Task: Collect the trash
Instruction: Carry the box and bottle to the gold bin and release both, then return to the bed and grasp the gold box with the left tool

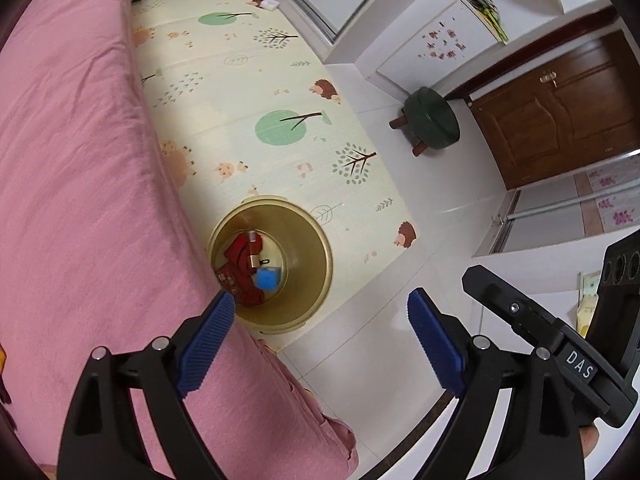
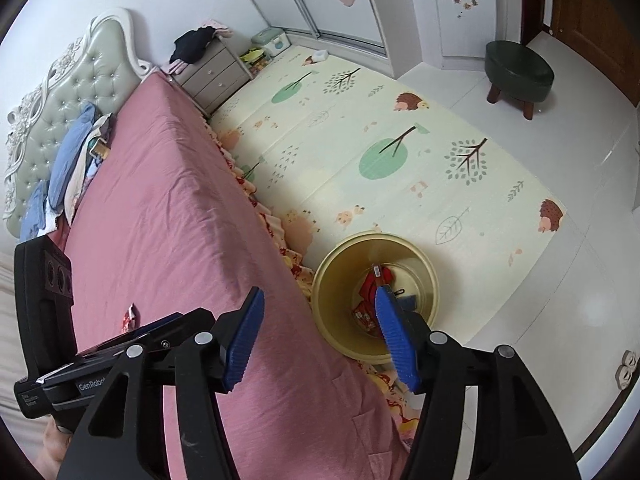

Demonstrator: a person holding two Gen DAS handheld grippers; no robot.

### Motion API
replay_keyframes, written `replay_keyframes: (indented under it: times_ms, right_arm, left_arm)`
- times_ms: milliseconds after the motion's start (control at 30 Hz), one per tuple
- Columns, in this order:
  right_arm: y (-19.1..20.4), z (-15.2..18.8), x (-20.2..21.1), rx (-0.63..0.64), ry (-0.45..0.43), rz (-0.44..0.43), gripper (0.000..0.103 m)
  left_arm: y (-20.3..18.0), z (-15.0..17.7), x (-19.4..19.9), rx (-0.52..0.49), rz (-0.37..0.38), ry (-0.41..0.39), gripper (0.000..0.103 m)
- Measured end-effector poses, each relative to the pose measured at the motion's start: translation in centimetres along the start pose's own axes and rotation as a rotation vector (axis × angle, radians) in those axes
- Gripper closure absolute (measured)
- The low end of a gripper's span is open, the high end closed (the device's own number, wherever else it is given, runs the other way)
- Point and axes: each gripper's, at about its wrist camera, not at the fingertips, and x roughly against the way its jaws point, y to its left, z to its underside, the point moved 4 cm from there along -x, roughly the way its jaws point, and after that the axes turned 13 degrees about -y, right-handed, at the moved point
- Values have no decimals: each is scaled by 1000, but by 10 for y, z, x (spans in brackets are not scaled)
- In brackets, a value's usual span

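Observation:
A yellow trash bin (image 1: 304,252) stands on the play mat beside the pink bed; it also shows in the right wrist view (image 2: 340,276). Inside lie red wrappers (image 1: 240,272), a small blue item (image 1: 267,279) and a small tube. A red-and-white wrapper (image 2: 130,316) lies on the pink bed sheet (image 2: 168,208) near the left gripper's body. My left gripper (image 1: 320,320) is open and empty, above the bed edge and bin. My right gripper (image 2: 320,320) is open and empty, above the bed edge, with its right finger over the bin.
A patterned play mat (image 2: 360,140) covers the floor beside the bed. A dark green stool (image 2: 518,68) stands on the white tiles near a wooden door (image 1: 560,108). A nightstand (image 2: 212,76) and pillows (image 2: 68,152) are at the bed's head.

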Motion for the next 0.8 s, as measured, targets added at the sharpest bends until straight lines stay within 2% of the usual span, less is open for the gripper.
replay_keyframes:
  times_ms: [333, 600, 800]
  right_arm:
    - [45, 10, 7, 61, 7, -50, 46]
    - [110, 27, 12, 150, 26, -126, 46]
    - [168, 57, 12, 233, 63, -189, 46]
  left_arm:
    - [34, 8, 42, 49, -28, -54, 15]
    - [77, 20, 95, 79, -78, -128, 15]
    - [125, 39, 137, 149, -125, -163, 15]
